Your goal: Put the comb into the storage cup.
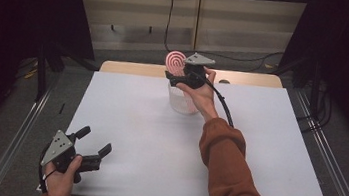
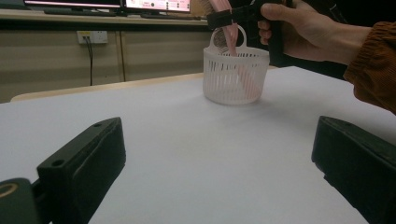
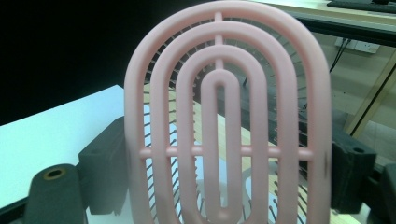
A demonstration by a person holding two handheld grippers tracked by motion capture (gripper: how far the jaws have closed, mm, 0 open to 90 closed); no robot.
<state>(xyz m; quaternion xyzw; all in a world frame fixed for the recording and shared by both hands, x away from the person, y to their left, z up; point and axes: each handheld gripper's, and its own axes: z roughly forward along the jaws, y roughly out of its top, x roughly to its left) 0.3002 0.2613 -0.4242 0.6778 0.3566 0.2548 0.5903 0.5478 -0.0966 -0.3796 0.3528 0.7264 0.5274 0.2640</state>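
A pink oval hairbrush (image 3: 229, 116) with ring-shaped ribs stands upright between the jaws of my right gripper (image 3: 229, 163), and both black pads (image 3: 105, 161) touch its edges. The high view has that gripper (image 1: 177, 77) above a white slatted basket (image 1: 182, 101) at the table's far middle, the brush head (image 1: 175, 59) sticking up. In the left gripper view the brush (image 2: 231, 35) runs down into the basket (image 2: 236, 77). My left gripper (image 1: 94, 141) rests at the near left corner, open and holding nothing, its jaws wide apart (image 2: 219, 158).
A white sheet (image 1: 132, 138) covers the wooden table (image 1: 131, 67). A cable (image 1: 224, 104) trails from the right gripper along the orange sleeve (image 1: 229, 170). Dark curtains stand on both sides, and metal rails (image 1: 17, 134) run along the table's flanks.
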